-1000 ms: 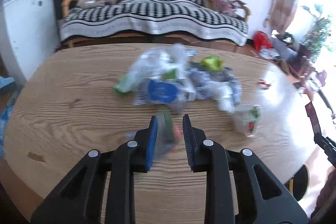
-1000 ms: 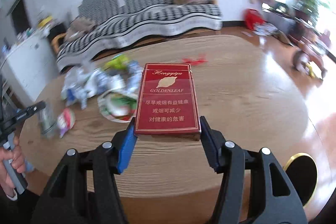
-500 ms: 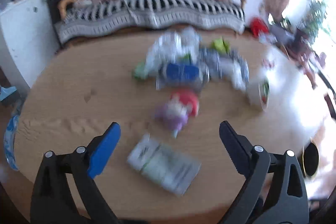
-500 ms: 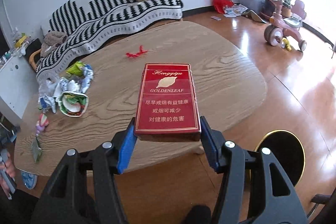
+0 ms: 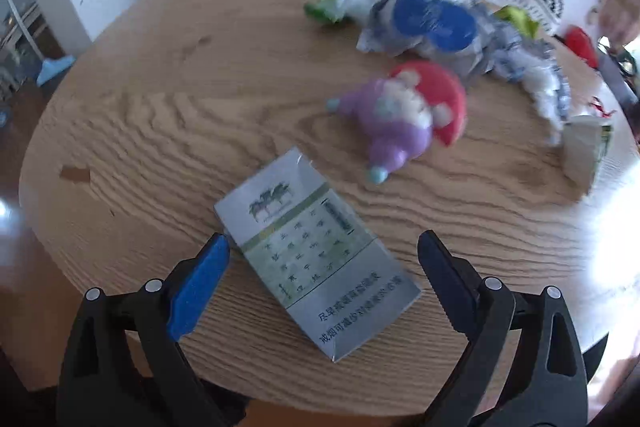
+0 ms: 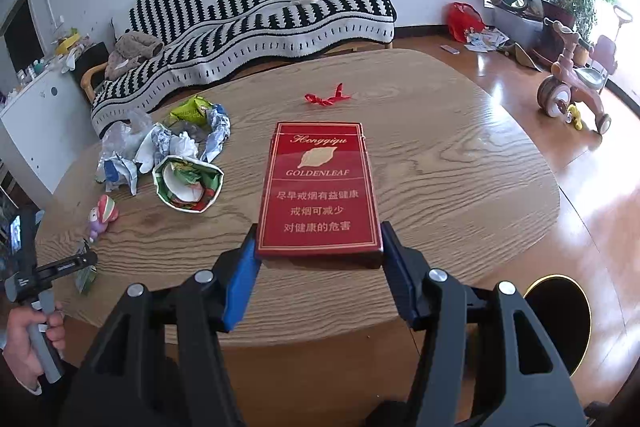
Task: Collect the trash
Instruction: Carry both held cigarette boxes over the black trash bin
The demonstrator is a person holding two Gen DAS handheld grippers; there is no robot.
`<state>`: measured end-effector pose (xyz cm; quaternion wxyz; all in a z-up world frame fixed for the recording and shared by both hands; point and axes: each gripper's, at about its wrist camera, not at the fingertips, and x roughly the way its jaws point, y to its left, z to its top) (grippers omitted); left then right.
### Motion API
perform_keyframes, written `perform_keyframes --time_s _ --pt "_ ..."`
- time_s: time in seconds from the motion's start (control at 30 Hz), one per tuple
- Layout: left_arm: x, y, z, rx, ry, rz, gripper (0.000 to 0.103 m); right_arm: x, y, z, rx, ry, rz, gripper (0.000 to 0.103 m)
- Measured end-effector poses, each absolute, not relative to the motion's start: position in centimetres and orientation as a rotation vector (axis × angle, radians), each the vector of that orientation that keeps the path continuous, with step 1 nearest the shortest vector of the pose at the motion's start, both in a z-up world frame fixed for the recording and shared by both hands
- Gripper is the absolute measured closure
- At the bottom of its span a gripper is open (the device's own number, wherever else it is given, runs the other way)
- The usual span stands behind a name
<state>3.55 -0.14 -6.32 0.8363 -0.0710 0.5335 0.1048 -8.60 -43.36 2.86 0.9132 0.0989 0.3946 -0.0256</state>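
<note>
Left gripper (image 5: pixel 322 259): jaws wide, empty, poised above the flat silver-grey cigarette pack with green band (image 5: pixel 316 267), which lies askew on the oval wood-grain table (image 5: pixel 180 115) near its front edge. To grasp well: roll the wrist until the blue pads face the pack's long sides, lower until they straddle it, close gently on thin card.

Beyond it: small purple-and-red plastic figure (image 5: pixel 404 111), then the heap of crumpled plastic wrappers and bags (image 5: pixel 432 15), where trash is being gathered.

Right gripper (image 6: pixel 318 259): jaws at mid width, clamped on the red rectangular "Goldenleaf" cigarette box (image 6: pixel 319 187), held above the table.

Change from one second earlier: the left jaws were narrow around a blurred item; they now stand wide with the silver pack lying loose below. The red box remains gripped as before.
</note>
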Motion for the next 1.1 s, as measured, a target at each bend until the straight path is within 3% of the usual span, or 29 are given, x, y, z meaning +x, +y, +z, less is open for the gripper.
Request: perform_keyframes --time_s 0.1,0.13,0.17,0.23,0.53,0.87,1.1 --pt "3.6 -0.2 -6.6 -0.157 1.118 0.246 0.012 -8.5 -43.8 2.7 0.212 0.810 -0.050 0.046" --pt "3.6 -0.5 -6.6 -0.141 1.110 0.251 0.022 -8.5 -44.0 2.6 0.219 0.809 -0.052 0.046" --pt "3.6 -0.8 -6.4 -0.128 1.091 0.251 0.041 -8.5 -44.3 2.6 0.228 0.809 -0.052 0.046" --pt "3.6 -1.5 -6.0 -0.129 1.084 0.223 0.045 -8.6 -44.7 2.7 0.235 0.801 -0.054 0.046" --pt "1.2 -8.7 -1.9 0.000 0.961 0.042 0.047 -10.7 -49.1 2.6 0.272 0.783 -0.133 0.046" --pt "-1.0 -30.8 1.5 0.116 0.853 -0.451 0.047 -17.3 -60.3 0.9 0.384 0.773 -0.371 0.046" --pt "-7.5 -48.8 -2.3 0.172 0.912 -0.849 0.047 -23.0 -69.3 -1.5 0.533 0.788 -0.546 0.046"
